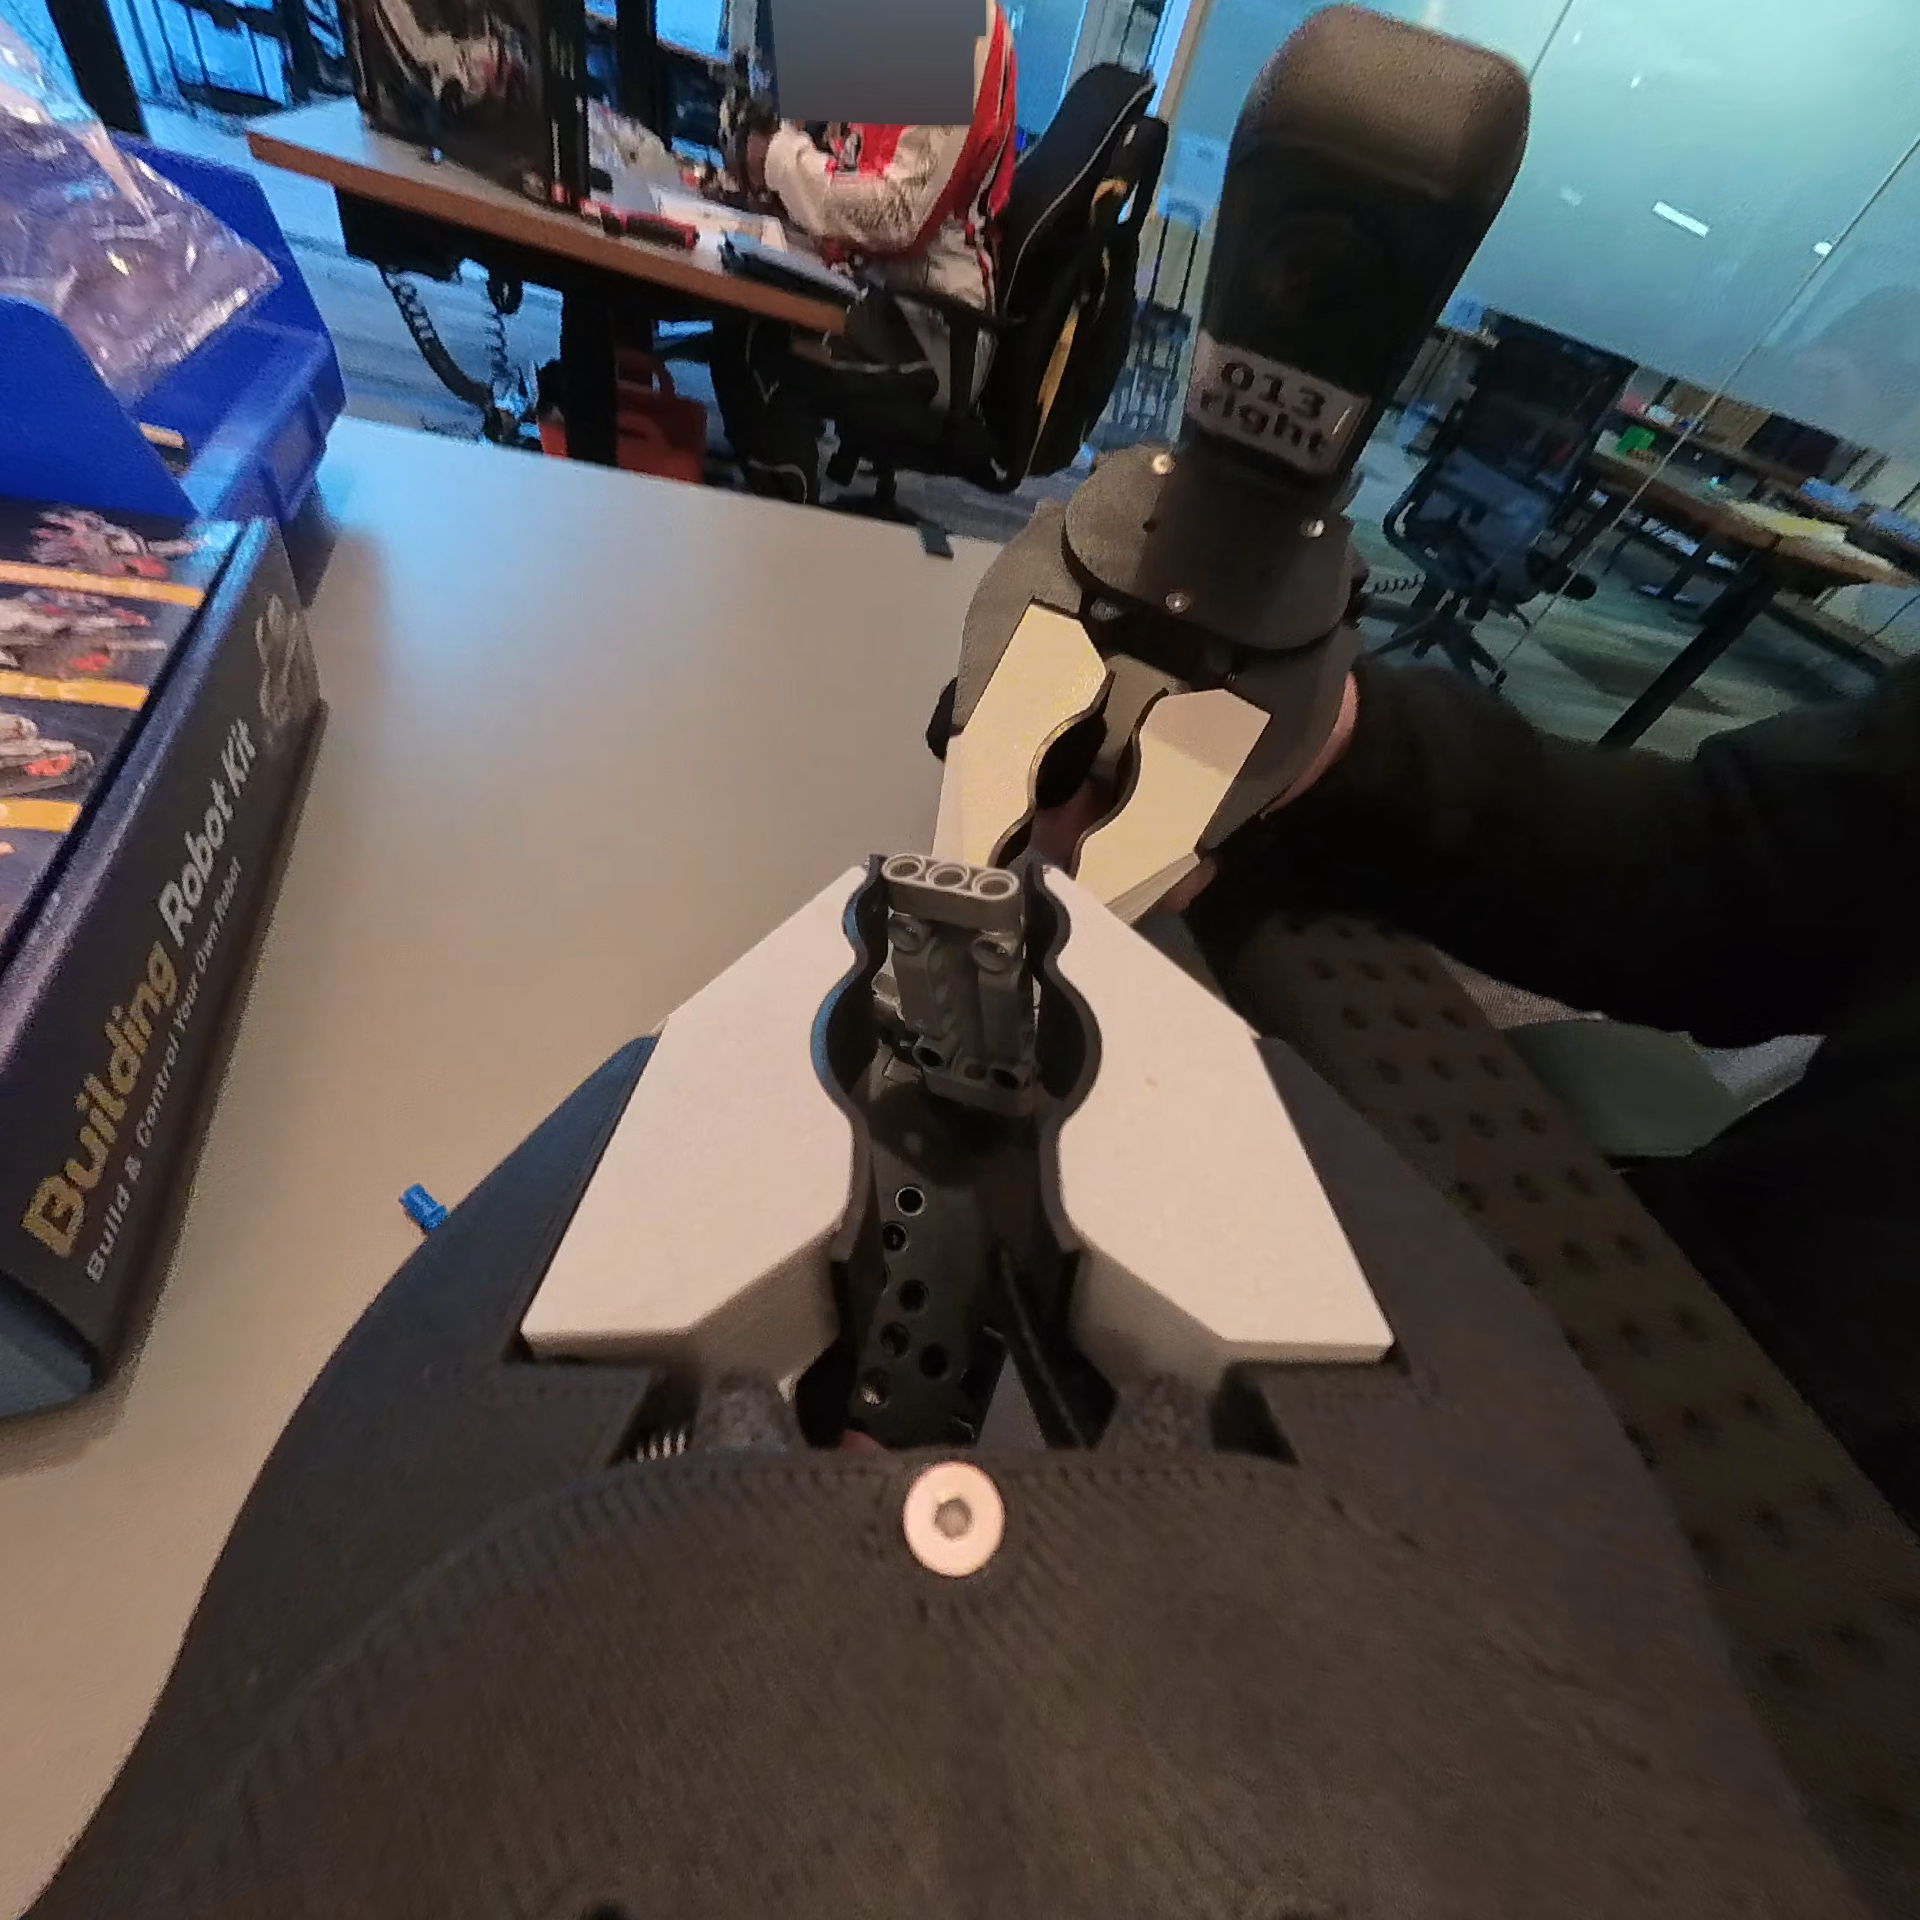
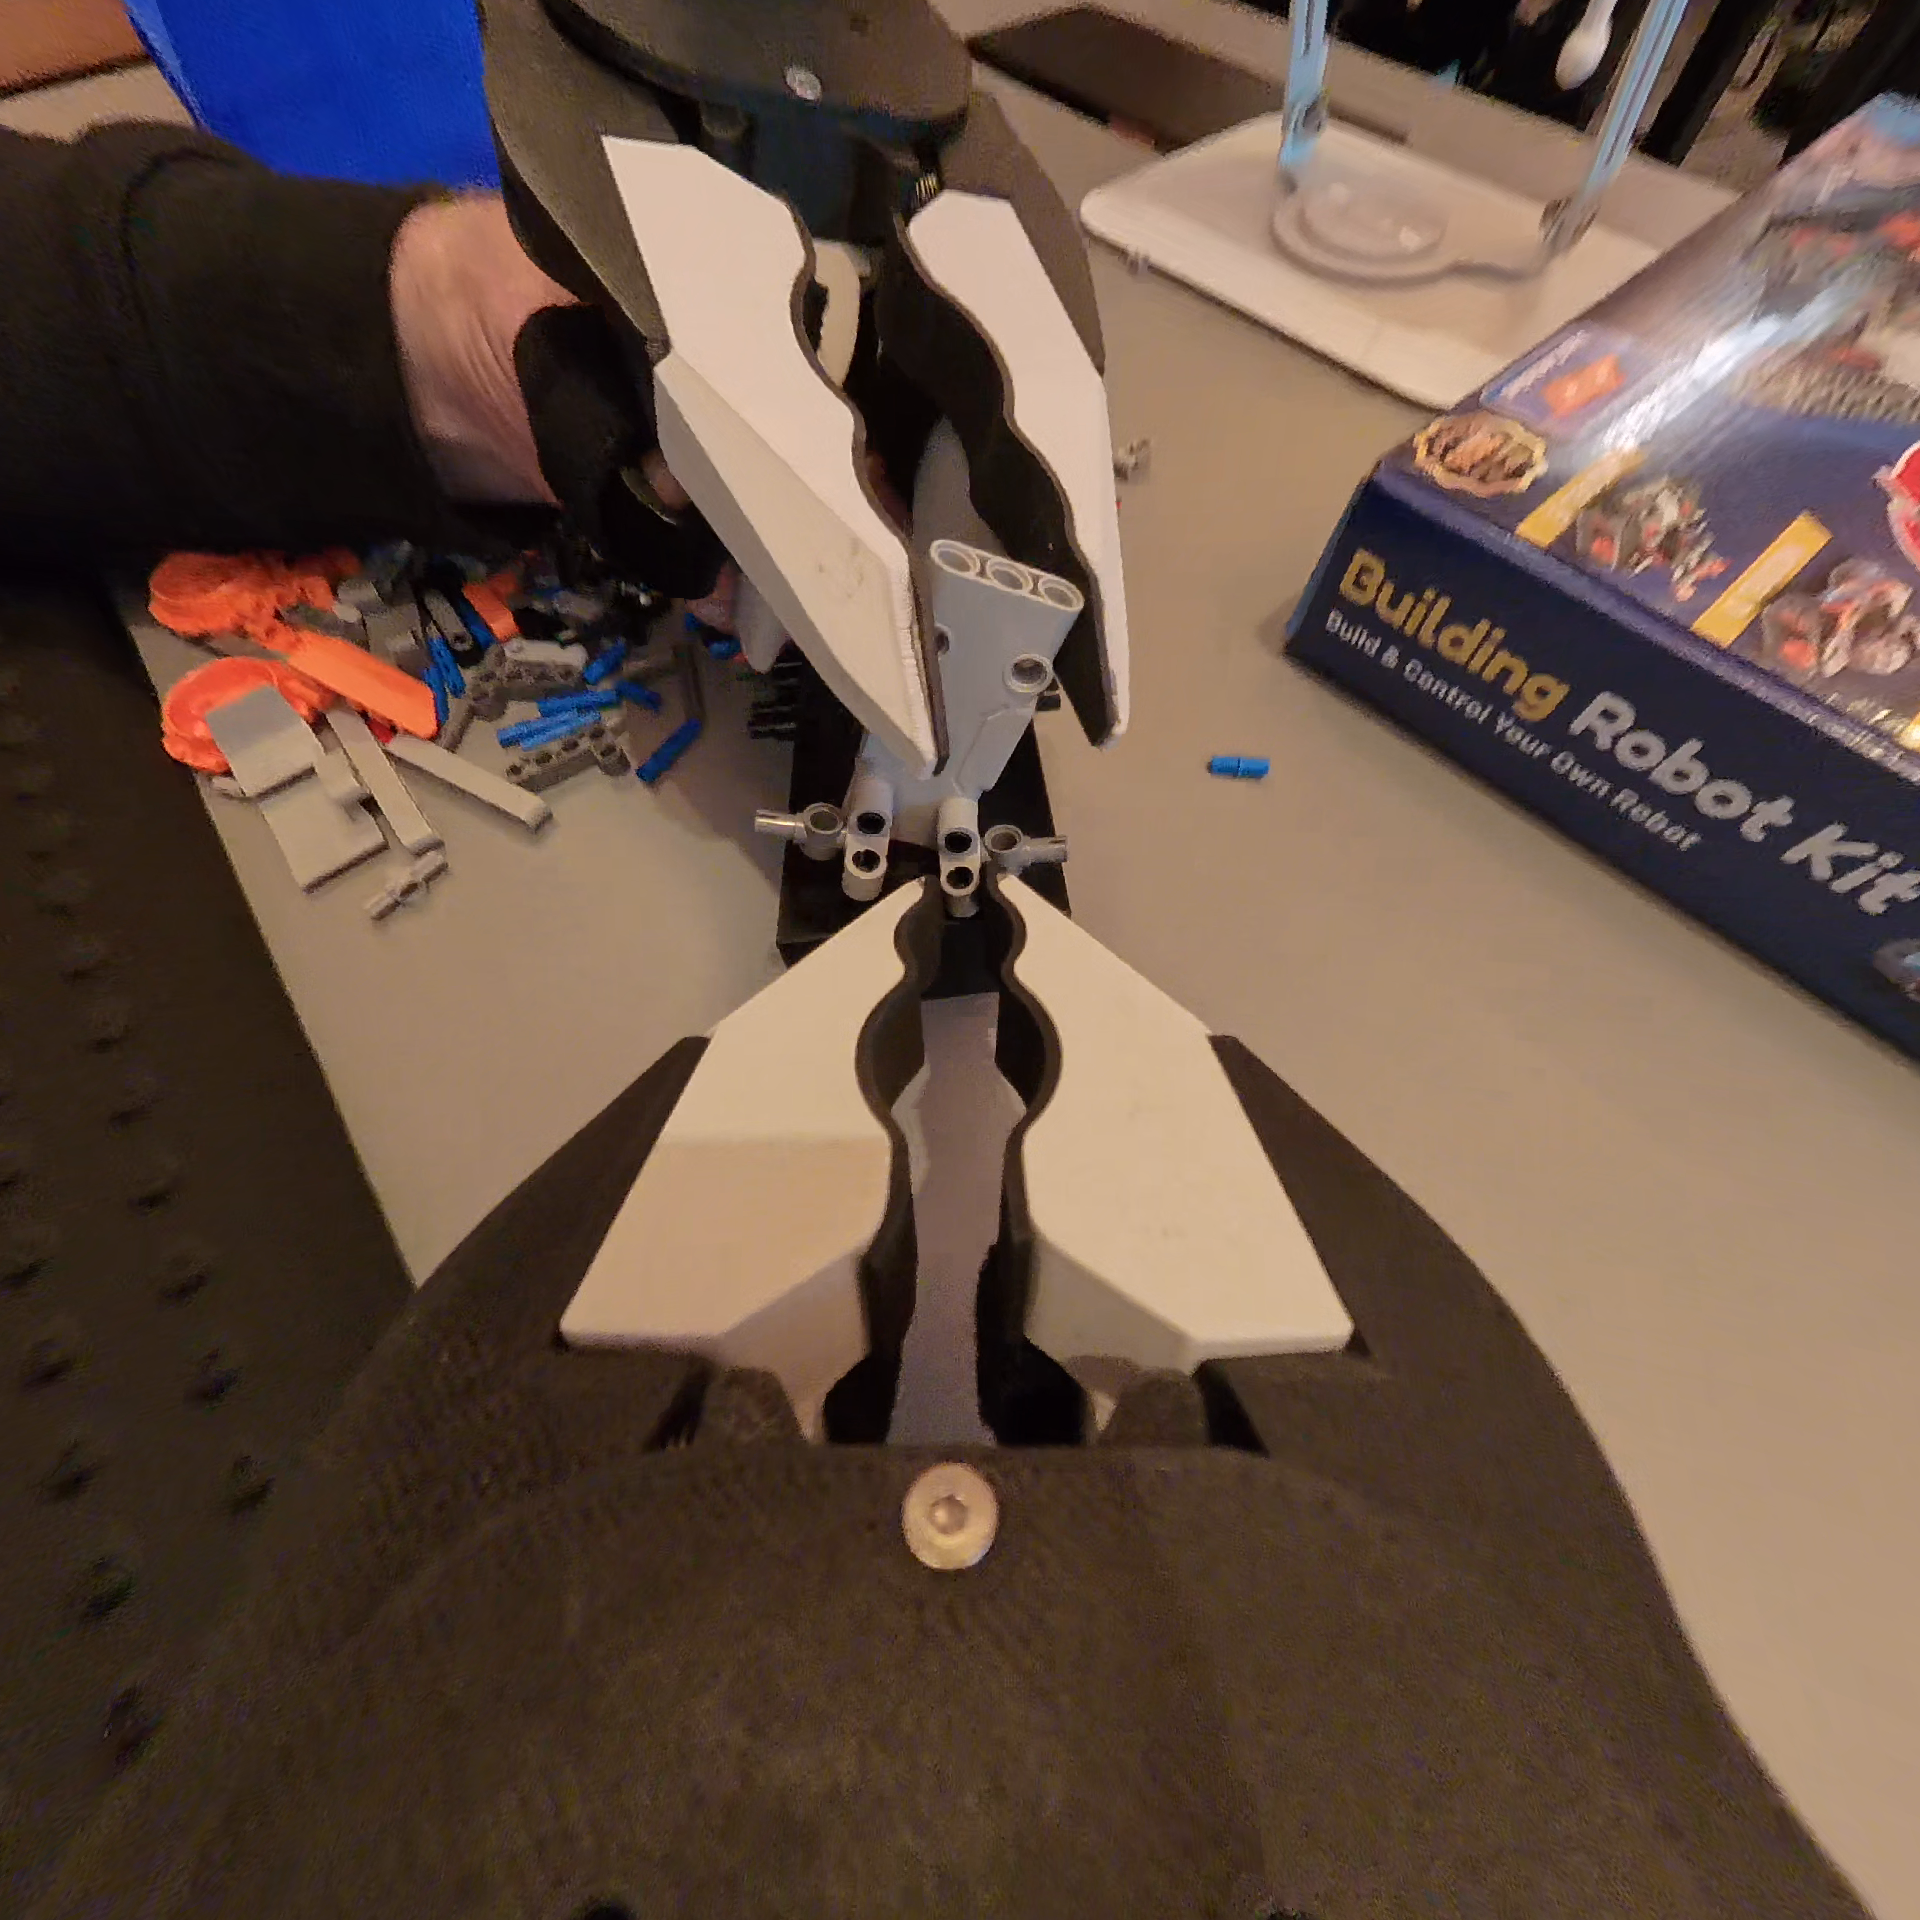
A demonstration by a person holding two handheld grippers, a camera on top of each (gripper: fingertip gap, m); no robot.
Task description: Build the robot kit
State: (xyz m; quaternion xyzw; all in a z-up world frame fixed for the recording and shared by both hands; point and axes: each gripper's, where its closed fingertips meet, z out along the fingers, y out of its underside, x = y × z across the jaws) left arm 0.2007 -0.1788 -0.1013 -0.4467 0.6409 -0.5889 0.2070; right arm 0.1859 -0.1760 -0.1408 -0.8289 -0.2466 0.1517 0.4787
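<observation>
Left gripper (image 2: 1013, 665) pinched a grey brick assembly (image 2: 977, 675) between its white fingers, held above the table (image 2: 1351, 1039). Right gripper (image 2: 954, 899) sat tip to tip with it, fingers nearly together; whether they gripped the assembly's lower connector could not be told. A lone blue pin (image 2: 1238, 767) lay on bare table just beyond. Loose orange, grey and blue parts (image 2: 416, 707) were heaped toward the table's left edge. A dark blue kit box (image 2: 1621, 675) lay toward the right edge, a white stand base (image 2: 1361, 260) behind it.

Matt grey plastic block (image 2: 997, 644) — glossy cardboard box (image 2: 1662, 582).
</observation>
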